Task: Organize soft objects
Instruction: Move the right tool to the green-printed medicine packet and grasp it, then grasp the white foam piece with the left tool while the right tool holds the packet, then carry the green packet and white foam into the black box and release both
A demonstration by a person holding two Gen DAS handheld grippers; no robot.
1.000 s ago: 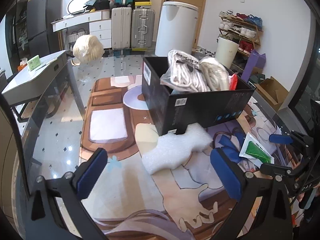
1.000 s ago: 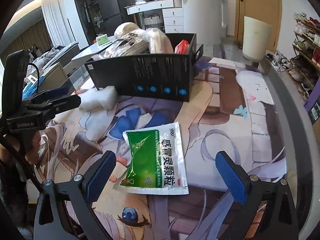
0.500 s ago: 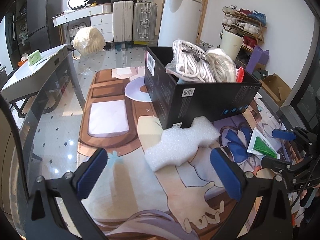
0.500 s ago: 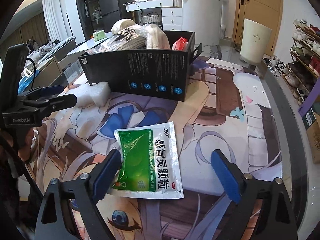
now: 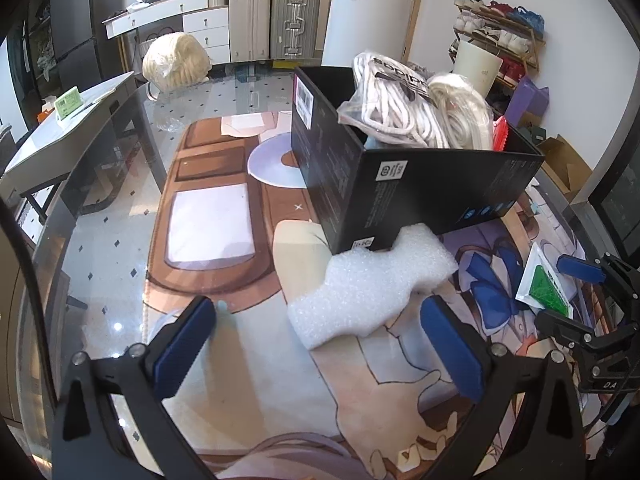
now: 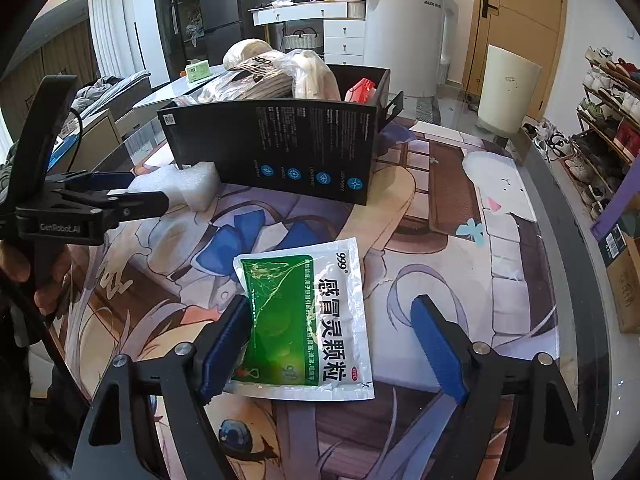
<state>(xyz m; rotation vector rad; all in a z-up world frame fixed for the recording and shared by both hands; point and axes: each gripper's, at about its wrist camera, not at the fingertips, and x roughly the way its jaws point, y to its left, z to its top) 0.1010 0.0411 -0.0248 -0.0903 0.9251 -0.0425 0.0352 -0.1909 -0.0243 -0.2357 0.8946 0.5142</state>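
A white foam block [image 5: 376, 284] lies on the printed mat against the front corner of a black box [image 5: 420, 188]. My left gripper [image 5: 316, 312] stands open, its blue pads either side of the foam's near end without touching it. Bagged white rope [image 5: 396, 100] fills the box. In the right wrist view a green and white sachet [image 6: 308, 312] lies flat on the mat between the jaws of my right gripper [image 6: 330, 312]. Those jaws are closing. The left pad is at the sachet's edge, while the right pad is still apart from it.
The mat covers a glass table [image 5: 92, 240] whose edge curves along the left. A person's hand [image 6: 44, 276] holds the left gripper's handle. Suitcases [image 5: 276, 20], a white bin [image 6: 508, 88] and a shoe rack [image 6: 608, 112] stand beyond the table.
The right gripper's jaws have narrowed around the sachet, and its left pad now reaches the sachet's edge. The left gripper has edged closer to the foam.
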